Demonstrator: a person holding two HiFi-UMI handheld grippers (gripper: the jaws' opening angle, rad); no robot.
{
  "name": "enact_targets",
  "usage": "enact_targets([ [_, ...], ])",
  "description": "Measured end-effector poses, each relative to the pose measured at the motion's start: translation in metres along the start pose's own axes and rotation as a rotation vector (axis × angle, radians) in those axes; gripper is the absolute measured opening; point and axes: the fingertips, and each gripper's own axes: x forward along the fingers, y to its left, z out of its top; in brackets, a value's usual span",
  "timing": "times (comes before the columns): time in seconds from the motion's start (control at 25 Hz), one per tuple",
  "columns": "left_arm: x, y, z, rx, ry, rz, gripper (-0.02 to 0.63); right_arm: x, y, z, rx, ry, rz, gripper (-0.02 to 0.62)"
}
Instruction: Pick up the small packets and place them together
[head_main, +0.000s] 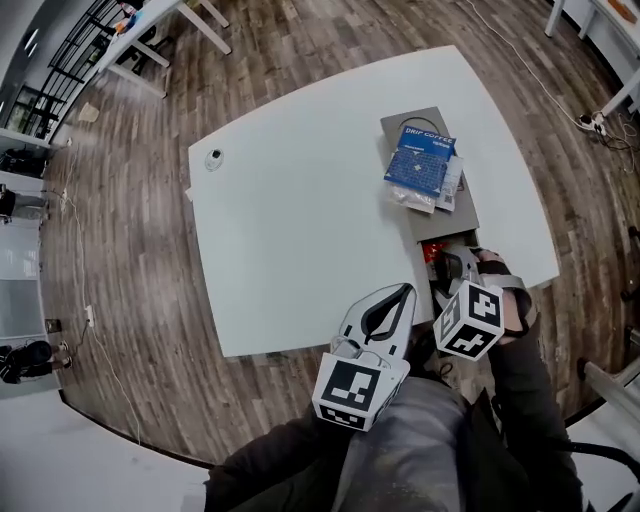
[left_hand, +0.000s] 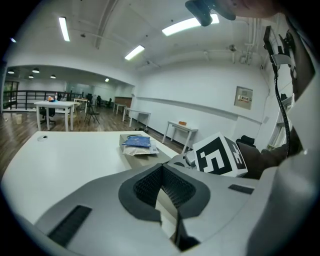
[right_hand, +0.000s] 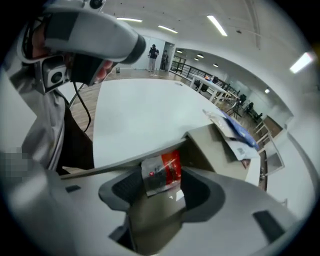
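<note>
One red packet (right_hand: 161, 173) at near right, on board (head_main: 457, 215), pile (head_main: 421, 164) farther | likely light, floppy, slick foil: pinch across middle | right gripper (right_hand: 162, 192) jaws apart astride it | left gripper (left_hand: 163, 189) jaws together, empty

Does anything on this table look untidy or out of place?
Yes. The blue packet sits crooked on the paler packets, slightly overhanging the grey box. One red packet lies apart from them.

This looks like a big open-plan office or lab hall. Plain white tables (left_hand: 54, 104) are spaced over a wood-plank floor (head_main: 120, 300), with strip lights (left_hand: 190, 23) overhead. A black railing (head_main: 75, 55) runs along one side, and cables (head_main: 530, 67) trail across the boards.
</note>
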Motion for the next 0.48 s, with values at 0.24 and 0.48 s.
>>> enact_targets([
  [0.24,0.007,0.024,-0.008,-0.045,0.020,0.014,0.003,0.009,-0.015,-0.005,-0.122,0.087,-0.093,0.020],
  [0.48,0.003,0.010,-0.002,-0.027,-0.003,-0.010,0.003,-0.005,-0.010,-0.002,0.017,0.027,-0.082,0.012],
])
